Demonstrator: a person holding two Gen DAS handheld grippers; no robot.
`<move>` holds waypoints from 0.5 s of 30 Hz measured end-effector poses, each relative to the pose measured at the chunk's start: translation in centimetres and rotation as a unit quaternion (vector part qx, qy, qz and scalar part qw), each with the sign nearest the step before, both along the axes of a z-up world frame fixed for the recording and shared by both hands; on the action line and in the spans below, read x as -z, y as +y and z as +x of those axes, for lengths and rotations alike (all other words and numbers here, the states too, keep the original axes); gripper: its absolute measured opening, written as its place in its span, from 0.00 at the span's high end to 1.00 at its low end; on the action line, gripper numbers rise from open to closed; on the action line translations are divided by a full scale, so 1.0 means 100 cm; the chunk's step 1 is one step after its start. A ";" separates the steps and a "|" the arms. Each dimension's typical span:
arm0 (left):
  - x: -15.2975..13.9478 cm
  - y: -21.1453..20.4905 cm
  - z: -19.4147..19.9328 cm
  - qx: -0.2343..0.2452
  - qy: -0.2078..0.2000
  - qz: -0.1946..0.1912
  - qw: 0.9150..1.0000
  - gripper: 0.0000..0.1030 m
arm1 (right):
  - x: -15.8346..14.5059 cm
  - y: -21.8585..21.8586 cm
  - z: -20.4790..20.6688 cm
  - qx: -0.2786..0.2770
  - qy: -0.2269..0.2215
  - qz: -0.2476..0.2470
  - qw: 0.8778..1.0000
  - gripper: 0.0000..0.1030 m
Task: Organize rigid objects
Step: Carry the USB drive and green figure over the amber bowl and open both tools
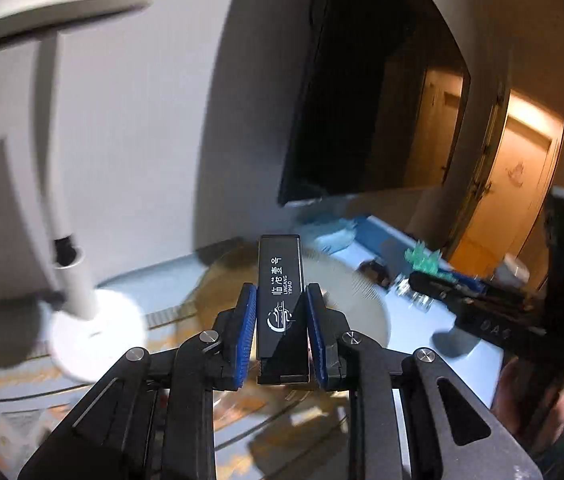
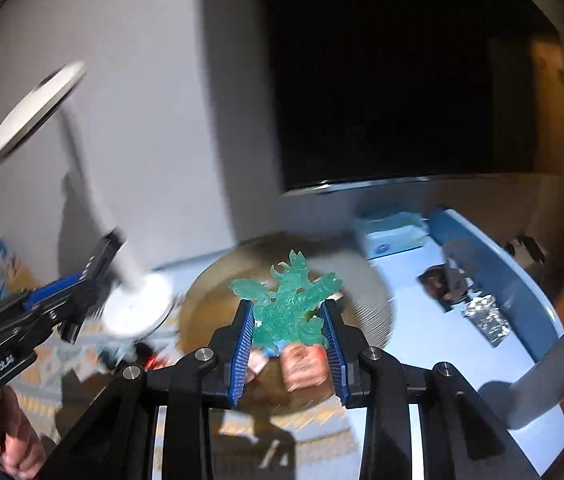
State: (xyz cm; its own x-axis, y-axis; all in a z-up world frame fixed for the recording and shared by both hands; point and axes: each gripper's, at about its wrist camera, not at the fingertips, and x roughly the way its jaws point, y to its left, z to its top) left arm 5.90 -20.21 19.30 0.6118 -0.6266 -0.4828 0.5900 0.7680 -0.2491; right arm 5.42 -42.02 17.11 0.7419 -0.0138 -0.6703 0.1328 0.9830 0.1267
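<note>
Black and oblong, a small box (image 1: pixel 280 304) with white lettering stands upright between the blue pads of our left claw (image 1: pixel 280 300), which is closed on its lower half and holds it in the air above the bench (image 1: pixel 477 356). To its left in that view stands a white desk lamp (image 1: pixel 82 292), its round base on the bench. Behind the box lies a round woven tray (image 1: pixel 361 300), blurred by motion, and we cannot tell whether anything sits in it yet.

Moving right, our right claw (image 2: pixel 290 320) is narrowed around a translucent green figurine (image 2: pixel 287 304), spiky in outline, gripped at its base and lifted over the same woven tray (image 2: pixel 202 308). Something pinkish sits just below the figurine between the pads; it is too blurred to name.

Further right, on the pale blue bench, a few things lie loose: a small dark packet (image 2: pixel 441 284) and a crinkled silver foil packet (image 2: pixel 485 316), near each other beside a blue raised edge. A pale box (image 2: pixel 391 232) rests at the back under a dark wall screen (image 2: pixel 401 80).

We judge the task to be midway at best: two objects are in hand and not yet set down, and at least the two packets seem to be waiting to be sorted.
</note>
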 end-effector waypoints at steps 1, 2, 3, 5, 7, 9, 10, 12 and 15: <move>0.001 -0.007 0.009 0.005 0.013 -0.014 1.000 0.79 | 0.000 -0.011 0.007 0.011 0.002 0.004 1.000 0.68; 0.006 -0.017 0.019 0.010 0.027 -0.020 0.999 0.79 | 0.002 -0.019 0.012 0.019 0.004 0.006 1.000 0.68; 0.013 -0.026 0.027 0.008 0.036 -0.014 0.999 0.79 | 0.007 -0.027 0.021 0.027 0.011 0.008 1.000 0.68; 0.031 -0.041 0.040 0.001 0.056 0.003 0.998 0.79 | 0.022 -0.040 0.036 0.039 0.034 0.014 0.999 0.68; 0.057 -0.057 0.053 -0.002 0.086 0.023 0.996 0.79 | 0.042 -0.050 0.051 0.046 0.063 0.019 0.997 0.68; 0.080 -0.067 0.062 -0.006 0.110 0.038 0.993 0.79 | 0.060 -0.057 0.059 0.048 0.085 0.024 0.995 0.68; 0.090 -0.069 0.063 -0.007 0.117 0.041 0.992 0.79 | 0.067 -0.059 0.061 0.047 0.093 0.025 0.994 0.68; 0.105 -0.075 0.067 -0.006 0.132 0.046 0.990 0.79 | 0.079 -0.061 0.065 0.045 0.106 0.024 0.993 0.68; 0.119 -0.083 0.070 -0.005 0.148 0.057 0.987 0.79 | 0.093 -0.060 0.069 0.038 0.120 0.027 0.992 0.68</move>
